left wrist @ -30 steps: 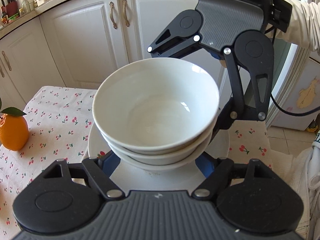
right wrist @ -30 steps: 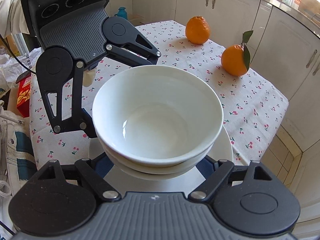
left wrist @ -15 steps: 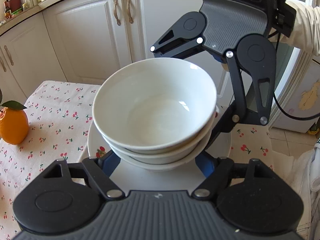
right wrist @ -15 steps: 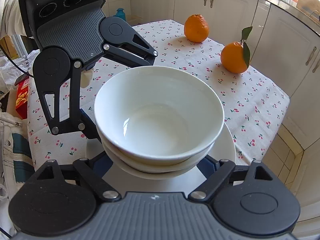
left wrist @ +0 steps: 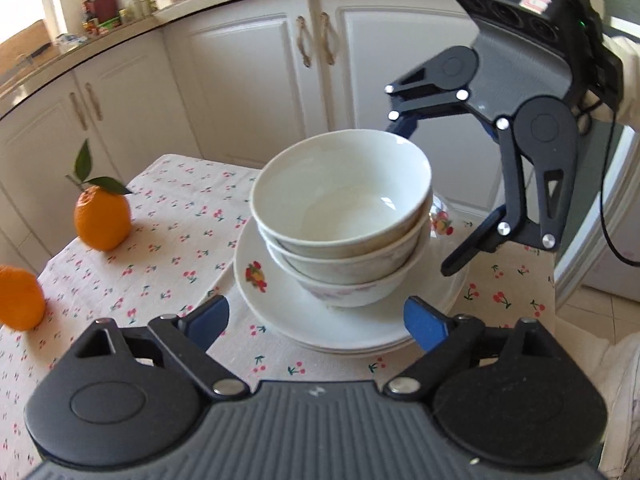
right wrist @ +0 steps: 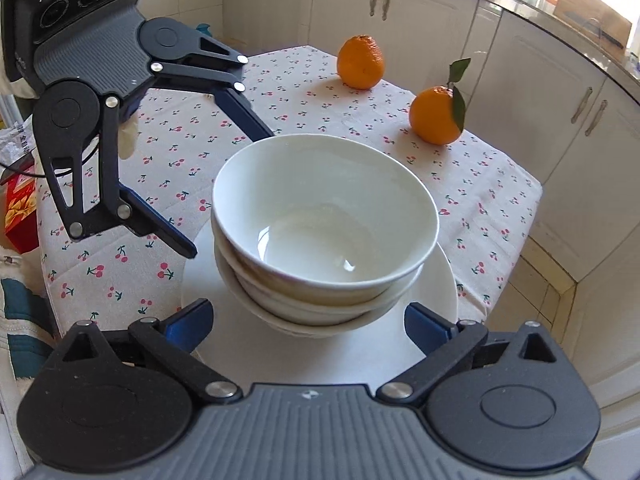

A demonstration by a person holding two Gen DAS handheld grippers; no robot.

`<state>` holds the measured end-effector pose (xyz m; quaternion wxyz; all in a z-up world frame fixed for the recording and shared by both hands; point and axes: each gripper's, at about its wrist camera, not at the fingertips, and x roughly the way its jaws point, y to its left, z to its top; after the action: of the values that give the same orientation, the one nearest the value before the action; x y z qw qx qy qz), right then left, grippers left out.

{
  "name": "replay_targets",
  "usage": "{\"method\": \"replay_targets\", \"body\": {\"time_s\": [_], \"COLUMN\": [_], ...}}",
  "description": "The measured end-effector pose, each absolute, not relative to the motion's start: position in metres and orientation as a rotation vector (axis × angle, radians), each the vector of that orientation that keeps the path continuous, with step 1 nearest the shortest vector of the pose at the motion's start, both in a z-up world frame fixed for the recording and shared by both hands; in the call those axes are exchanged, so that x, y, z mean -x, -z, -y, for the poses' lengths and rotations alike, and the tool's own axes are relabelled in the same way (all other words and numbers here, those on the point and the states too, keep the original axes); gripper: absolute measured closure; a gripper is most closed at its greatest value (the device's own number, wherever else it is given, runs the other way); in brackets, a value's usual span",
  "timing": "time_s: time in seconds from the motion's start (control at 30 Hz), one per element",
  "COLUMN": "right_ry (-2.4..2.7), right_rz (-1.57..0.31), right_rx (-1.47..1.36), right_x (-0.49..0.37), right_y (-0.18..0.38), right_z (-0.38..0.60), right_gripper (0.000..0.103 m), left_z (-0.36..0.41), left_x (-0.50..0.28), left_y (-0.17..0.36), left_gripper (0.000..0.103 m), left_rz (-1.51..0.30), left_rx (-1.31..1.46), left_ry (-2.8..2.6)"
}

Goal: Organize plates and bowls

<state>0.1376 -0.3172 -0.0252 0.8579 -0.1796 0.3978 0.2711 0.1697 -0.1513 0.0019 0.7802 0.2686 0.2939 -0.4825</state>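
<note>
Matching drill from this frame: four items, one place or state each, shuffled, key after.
Things:
1. bowl stack
2. leafed orange
3. plates
4. left gripper

States:
A. under the bowls
B. jaws opening, pads clear of the dishes
C. nested, on the plates
D. alone on the cherry tablecloth

Pairs: 1-C, 2-D, 3-A, 4-B

Stacked bowls (right wrist: 324,216) on plate (right wrist: 224,344) (right gripper (right wrist: 308,326) jaws opening, clear).
</note>
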Motion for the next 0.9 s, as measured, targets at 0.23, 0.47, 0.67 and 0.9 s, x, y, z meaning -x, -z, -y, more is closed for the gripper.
{"method": "replay_targets", "body": {"time_s": [0.23,0.47,0.67,0.9], "right_ry": [-0.322,-0.010,0.156,0.216], "right_rz": [-0.846,-0.829,-0.772,-0.695], "right_rx": [0.327,0.123,-0.044,-0.102], "right_x": [-0.099,-0.060,-0.033,-0.005], "right_y": [0.016,0.005,0.001,-0.006], "right_z": [0.302,0.285,0.269,0.246], "right_gripper": [0.000,0.000,0.000,0.000], "left_z": [0.114,0.103,0.093,0.087], "left_x": [-0.126,-0.085,-0.058,-0.030], "left_y": [-0.025,-0.032,-0.035,-0.046], "left_gripper": [0.001,0.001,0.001,0.001], "left_rz": [-0.482,-0.540,-0.605,-0.569], "left_rx": [-0.403,-0.250,-0.172,-0.179], "left_ry": [0.787,0.571,0.417,0.335]}}
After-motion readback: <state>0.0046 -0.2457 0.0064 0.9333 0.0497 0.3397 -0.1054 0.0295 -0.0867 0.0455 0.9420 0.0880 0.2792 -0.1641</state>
